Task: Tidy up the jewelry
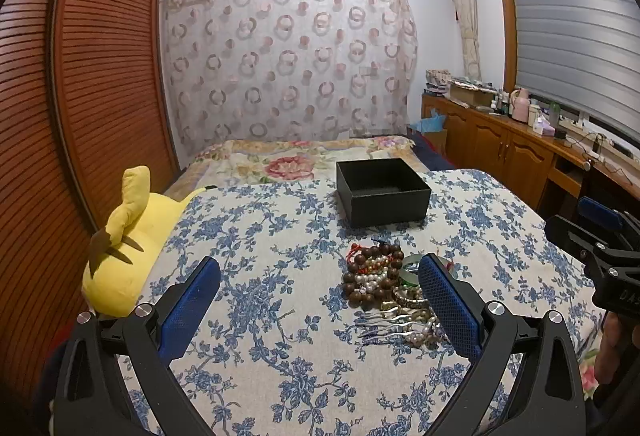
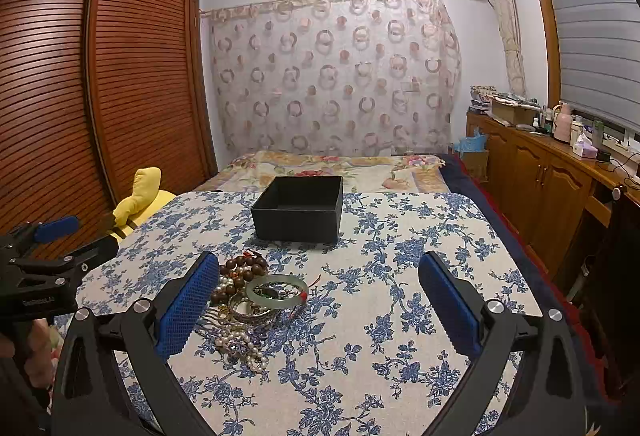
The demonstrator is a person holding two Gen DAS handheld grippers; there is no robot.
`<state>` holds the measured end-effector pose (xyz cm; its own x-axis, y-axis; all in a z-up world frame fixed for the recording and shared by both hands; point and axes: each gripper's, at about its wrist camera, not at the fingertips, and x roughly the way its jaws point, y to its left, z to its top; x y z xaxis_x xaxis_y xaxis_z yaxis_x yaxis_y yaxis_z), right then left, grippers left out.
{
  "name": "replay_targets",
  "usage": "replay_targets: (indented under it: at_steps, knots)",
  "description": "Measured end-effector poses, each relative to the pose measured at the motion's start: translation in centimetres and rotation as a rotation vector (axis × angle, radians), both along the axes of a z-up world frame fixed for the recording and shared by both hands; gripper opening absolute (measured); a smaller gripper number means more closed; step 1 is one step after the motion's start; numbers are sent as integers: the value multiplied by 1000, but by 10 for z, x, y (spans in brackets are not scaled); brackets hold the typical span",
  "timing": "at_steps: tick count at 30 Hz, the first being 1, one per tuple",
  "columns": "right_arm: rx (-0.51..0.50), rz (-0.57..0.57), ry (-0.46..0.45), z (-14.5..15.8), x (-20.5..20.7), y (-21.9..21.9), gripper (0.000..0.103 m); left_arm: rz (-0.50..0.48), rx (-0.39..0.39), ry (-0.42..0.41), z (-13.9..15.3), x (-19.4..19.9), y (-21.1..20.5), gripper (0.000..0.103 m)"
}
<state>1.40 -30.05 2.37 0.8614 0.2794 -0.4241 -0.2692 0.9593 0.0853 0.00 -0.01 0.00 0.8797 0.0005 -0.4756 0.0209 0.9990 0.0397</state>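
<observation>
Jewelry is heaped on the floral-covered worktop, just before the open black box, probably so each piece travels little. Left gripper and right gripper are held above it, fingers spread wide, nothing gripped.

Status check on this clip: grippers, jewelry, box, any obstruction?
Left gripper open, empty. Right gripper open, empty. Jewelry pile untouched on the floral cloth; black box open behind it. Path unobstructed.
</observation>
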Motion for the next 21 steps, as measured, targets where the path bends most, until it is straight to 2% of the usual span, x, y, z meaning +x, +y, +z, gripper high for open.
replay_targets:
  at_steps: [21]
  knots:
    - [0,0,0,1,0,0,101,0,-5,-13,1,1,1,96]
